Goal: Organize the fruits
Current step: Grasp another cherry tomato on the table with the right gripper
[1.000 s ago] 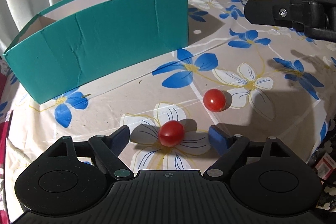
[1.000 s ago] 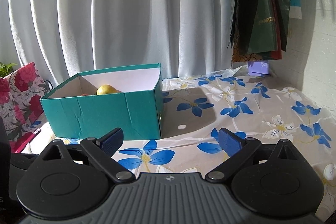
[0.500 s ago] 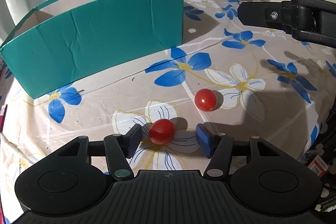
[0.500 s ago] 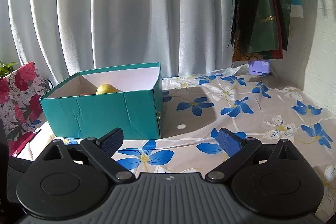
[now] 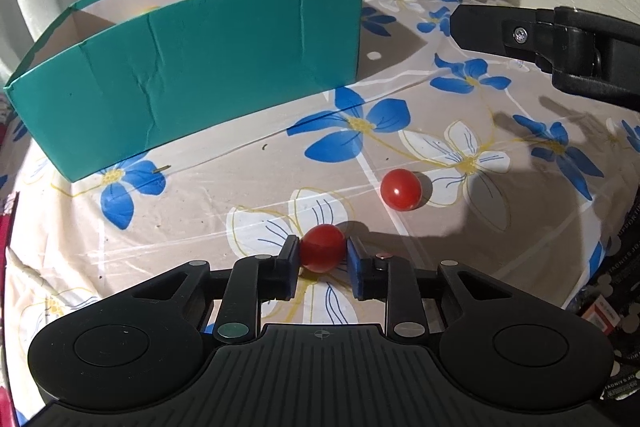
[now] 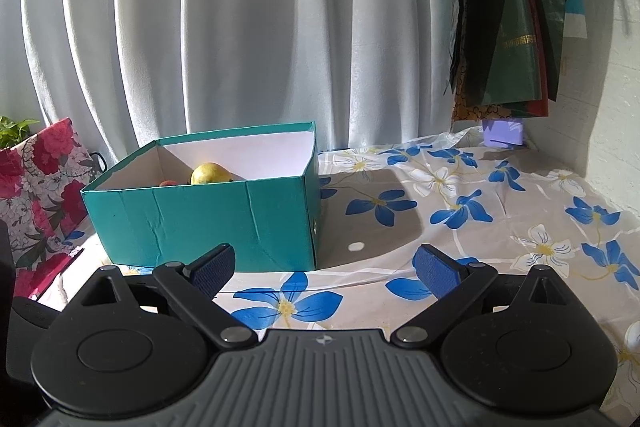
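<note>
Left gripper closed onto cherry tomato; right gripper wide, empty. Teal box holds yellow fruit.

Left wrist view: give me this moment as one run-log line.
left gripper: shut on near tomato | far tomato: loose on tablecloth | right gripper: open, empty | teal box: holds yellow fruit

Nothing fully readable. Green bag hanging by the curtain has gold print, too blurred. Packet at table edge has lettering, only fragments.
</note>
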A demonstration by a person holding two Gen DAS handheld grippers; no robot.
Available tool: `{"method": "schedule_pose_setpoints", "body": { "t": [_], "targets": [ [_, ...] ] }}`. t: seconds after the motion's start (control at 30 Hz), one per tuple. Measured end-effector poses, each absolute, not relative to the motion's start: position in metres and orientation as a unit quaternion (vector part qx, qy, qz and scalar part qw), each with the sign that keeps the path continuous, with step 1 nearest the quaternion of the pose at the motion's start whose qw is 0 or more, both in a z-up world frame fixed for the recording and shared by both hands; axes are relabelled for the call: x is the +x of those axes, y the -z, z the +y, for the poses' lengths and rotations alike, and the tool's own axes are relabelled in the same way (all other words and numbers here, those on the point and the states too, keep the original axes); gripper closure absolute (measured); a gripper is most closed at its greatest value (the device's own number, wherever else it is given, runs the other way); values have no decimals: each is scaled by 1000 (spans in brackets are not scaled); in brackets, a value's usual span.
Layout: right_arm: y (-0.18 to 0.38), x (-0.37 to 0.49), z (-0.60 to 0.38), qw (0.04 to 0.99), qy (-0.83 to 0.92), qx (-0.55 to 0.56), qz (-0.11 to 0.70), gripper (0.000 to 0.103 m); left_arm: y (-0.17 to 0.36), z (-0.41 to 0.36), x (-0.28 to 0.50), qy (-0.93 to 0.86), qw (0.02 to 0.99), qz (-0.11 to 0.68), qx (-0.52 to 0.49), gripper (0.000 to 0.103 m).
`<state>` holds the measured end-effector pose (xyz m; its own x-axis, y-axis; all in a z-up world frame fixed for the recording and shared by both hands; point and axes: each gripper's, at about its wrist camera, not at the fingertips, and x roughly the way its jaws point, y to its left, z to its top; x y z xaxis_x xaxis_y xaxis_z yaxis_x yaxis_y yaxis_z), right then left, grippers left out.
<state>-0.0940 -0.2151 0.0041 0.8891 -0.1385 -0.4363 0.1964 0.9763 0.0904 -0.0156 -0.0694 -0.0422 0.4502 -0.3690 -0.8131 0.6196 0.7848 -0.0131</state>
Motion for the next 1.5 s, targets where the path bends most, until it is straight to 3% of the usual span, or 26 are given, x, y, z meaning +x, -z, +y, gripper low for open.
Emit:
{"method": "schedule_pose_setpoints", "body": {
  "t": [0.63, 0.7, 0.77, 1.0, 1.5],
  "targets": [
    [36, -73, -170, 953, 38, -30, 299, 6, -3, -3, 15, 171, 888, 420, 69, 75],
    [45, -68, -166, 947, 29, -30, 318, 10, -3, -1, 15, 170, 888, 422, 68, 75],
    [52, -64, -163, 941, 19, -22, 338, 25, -3, 1, 14, 170, 886, 426, 66, 75],
    [66, -58, -158, 932, 10, -11, 363, 42, -1, 2, 11, 177, 882, 433, 66, 74],
    [65, -56, -166, 932, 5, 13, 363, 66, -2, 0, 14, 178, 879, 437, 62, 74]
  ]
}}
